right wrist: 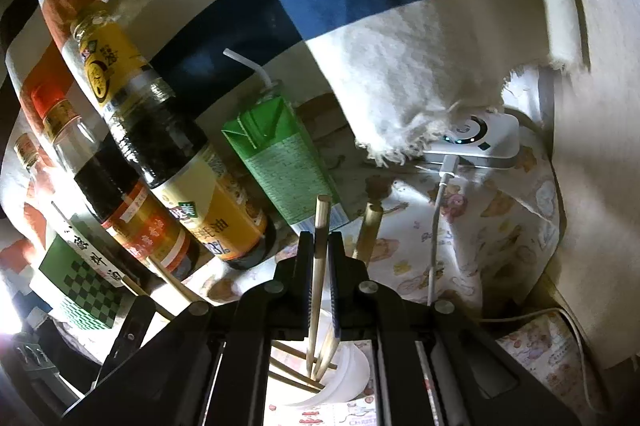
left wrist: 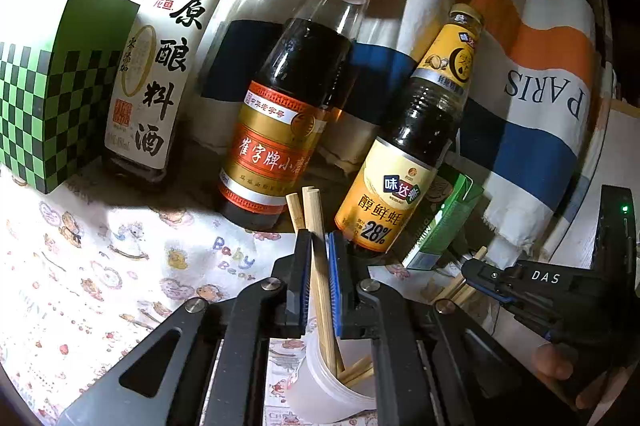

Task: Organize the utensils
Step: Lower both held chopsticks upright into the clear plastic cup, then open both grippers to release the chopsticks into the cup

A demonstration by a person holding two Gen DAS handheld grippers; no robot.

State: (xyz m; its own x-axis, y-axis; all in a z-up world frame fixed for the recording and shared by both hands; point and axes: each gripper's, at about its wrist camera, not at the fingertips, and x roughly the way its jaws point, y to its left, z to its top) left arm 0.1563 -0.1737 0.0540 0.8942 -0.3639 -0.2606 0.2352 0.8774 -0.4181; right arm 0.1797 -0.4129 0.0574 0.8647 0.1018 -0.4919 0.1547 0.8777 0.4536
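My left gripper (left wrist: 319,238) is shut on wooden chopsticks (left wrist: 318,258) that stand nearly upright, their lower ends inside a white cup (left wrist: 320,390) below the fingers. Several more chopsticks lean in that cup. My right gripper (right wrist: 320,240) is shut on a single wooden chopstick (right wrist: 318,266) whose lower end sits in the white cup (right wrist: 348,366). Another chopstick (right wrist: 370,230) stands just right of its fingers. The right gripper's body (left wrist: 544,286) shows at the right of the left wrist view, beside the cup.
Three sauce bottles stand behind the cup: a white-labelled one (left wrist: 160,78), a red-capped one (left wrist: 288,114) and a yellow-labelled one (left wrist: 404,154). A green checkered box (left wrist: 52,86) is at the left, a green carton (right wrist: 280,154) at the right, and a white charger (right wrist: 476,142) with cable beyond.
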